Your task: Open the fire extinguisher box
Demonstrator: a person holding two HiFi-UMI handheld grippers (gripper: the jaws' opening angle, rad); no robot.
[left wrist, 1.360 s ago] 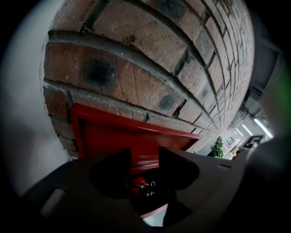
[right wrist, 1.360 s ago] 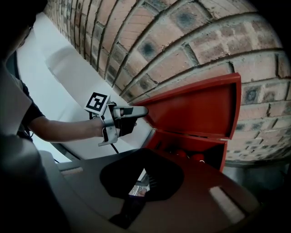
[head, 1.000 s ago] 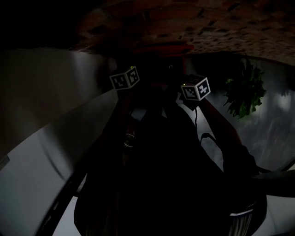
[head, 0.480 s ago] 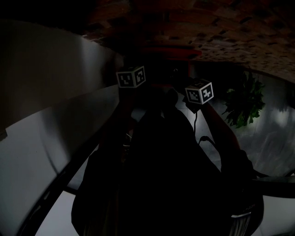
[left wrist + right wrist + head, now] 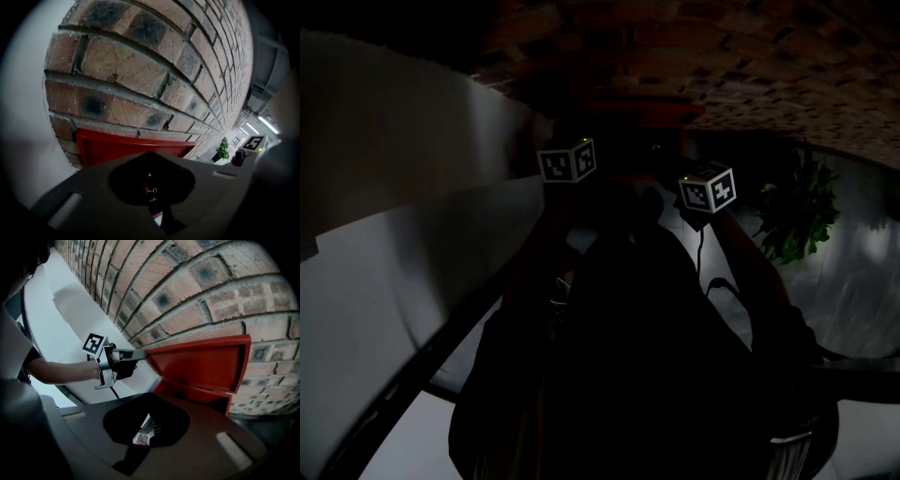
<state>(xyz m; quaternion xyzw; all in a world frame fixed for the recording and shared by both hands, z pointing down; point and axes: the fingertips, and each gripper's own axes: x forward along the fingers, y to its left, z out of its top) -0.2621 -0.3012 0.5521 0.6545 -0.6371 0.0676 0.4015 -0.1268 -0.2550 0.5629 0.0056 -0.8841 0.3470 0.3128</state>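
My left claw (image 5: 151, 174) is pressed together, with nothing that I can make out between the jaws. Its tip sits against the rim of the red lid (image 5: 131, 146), which spreads just above and ahead of it. Whether any of that rim is caught in the pinch, I cannot tell.

My right claw (image 5: 152, 414) is also closed, jaw against jaw, and it grips nothing. The fire extinguisher box (image 5: 197, 392) stands just ahead of this claw and a little to its right, low against the brick wall (image 5: 197, 291). The lid is raised off the box, tilted up and back toward the bricks, with its inner face turned to my right claw.

Ahead and to the left of my right claw, my left hand (image 5: 123, 369) holds the left claw out level. Its tip meets the lid's left corner, and its marker cube (image 5: 93, 344) rides behind it.

Seen from the left claw, the right one's marker cube (image 5: 255, 142) is off to the right, with a potted plant (image 5: 221, 150) farther along the wall beyond it.

The head view is very dark; both cubes show side by side under the red box.
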